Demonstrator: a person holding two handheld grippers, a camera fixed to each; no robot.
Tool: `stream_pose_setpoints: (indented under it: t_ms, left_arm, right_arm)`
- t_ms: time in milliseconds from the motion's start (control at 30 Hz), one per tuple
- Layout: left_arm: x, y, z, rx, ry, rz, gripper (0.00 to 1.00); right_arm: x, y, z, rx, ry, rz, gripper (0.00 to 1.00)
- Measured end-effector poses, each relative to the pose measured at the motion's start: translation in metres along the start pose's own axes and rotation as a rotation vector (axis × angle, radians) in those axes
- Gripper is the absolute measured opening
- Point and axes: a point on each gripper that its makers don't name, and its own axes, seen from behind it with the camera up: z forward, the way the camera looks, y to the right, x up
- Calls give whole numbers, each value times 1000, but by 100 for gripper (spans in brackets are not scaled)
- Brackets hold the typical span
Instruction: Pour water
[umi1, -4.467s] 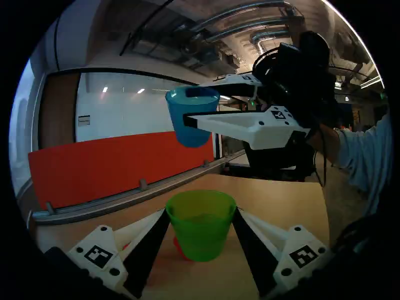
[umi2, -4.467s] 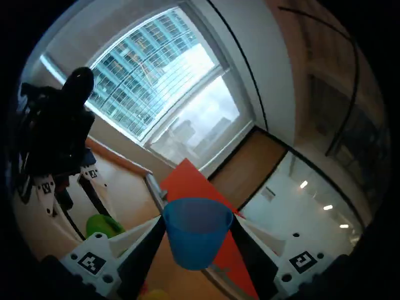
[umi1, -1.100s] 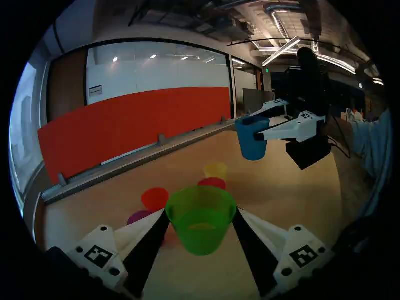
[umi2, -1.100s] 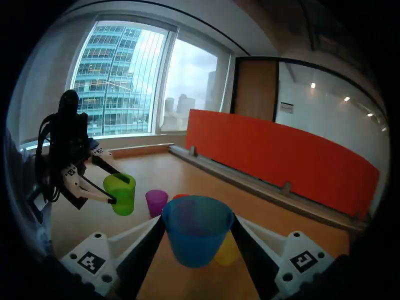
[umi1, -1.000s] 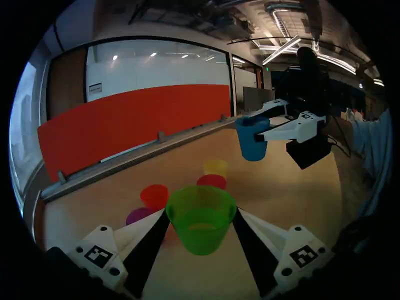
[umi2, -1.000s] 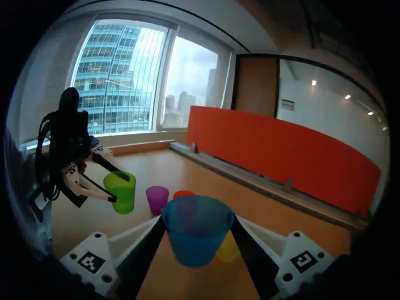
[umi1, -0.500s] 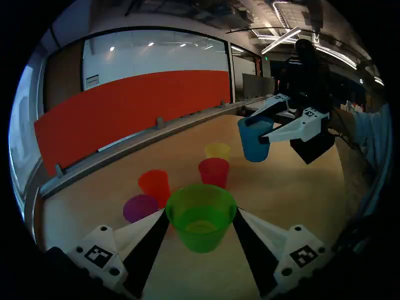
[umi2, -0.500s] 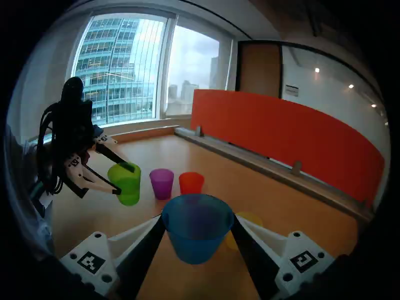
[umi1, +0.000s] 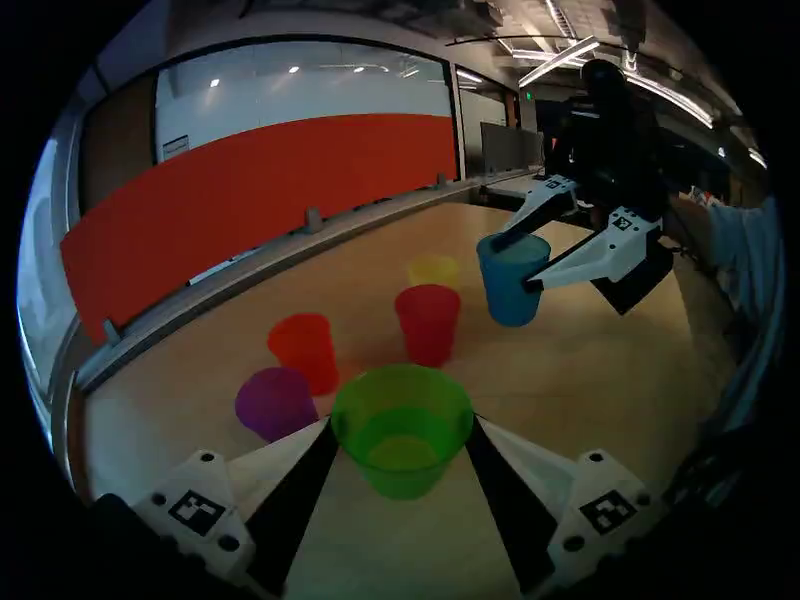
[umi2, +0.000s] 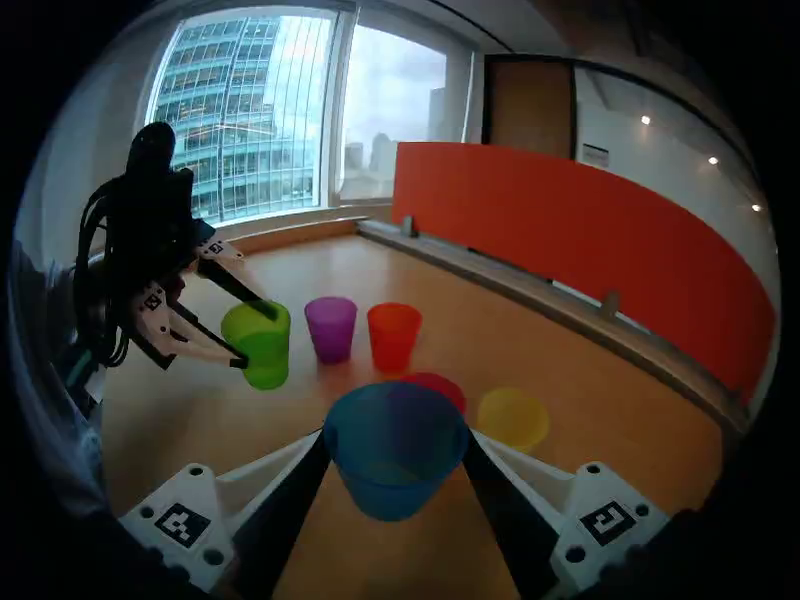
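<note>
My left gripper (umi1: 402, 450) is shut on a green cup (umi1: 402, 428), held upright above the wooden table (umi1: 560, 370). In the right gripper view that green cup (umi2: 258, 344) and the left gripper (umi2: 245, 335) appear at the left. My right gripper (umi2: 395, 465) is shut on a blue cup (umi2: 395, 460), upright and close over the table. The left gripper view has the blue cup (umi1: 512, 277) at the right, between the right gripper's white fingers (umi1: 590, 262).
Purple (umi1: 275, 402), orange (umi1: 303, 350), red (umi1: 428, 322) and yellow (umi1: 435, 271) cups stand on the table between the grippers. An orange partition (umi1: 250, 200) runs along the table's far edge. A person's sleeve (umi1: 740, 260) is at the right. Windows (umi2: 250, 120) lie behind.
Both grippers have come down toward the table with their cups upright; the standing cups now show more fully. Earlier the blue cup was held high above the green one.
</note>
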Motion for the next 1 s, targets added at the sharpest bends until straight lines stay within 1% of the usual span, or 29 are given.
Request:
stream_pose_setpoints:
  t_ms: [467, 767, 1000]
  left_arm:
    - [-20, 0, 13, -25, -61, -12, 87]
    - [-30, 1, 20, -35, -73, -35, 88]
    - [-37, -2, 21, -35, -80, -48, 87]
  right_arm:
    - [-24, 2, 12, 0, -51, -7, 94]
    - [-30, 1, 17, 3, -65, -7, 94]
    - [-32, 0, 20, 4, -67, -8, 94]
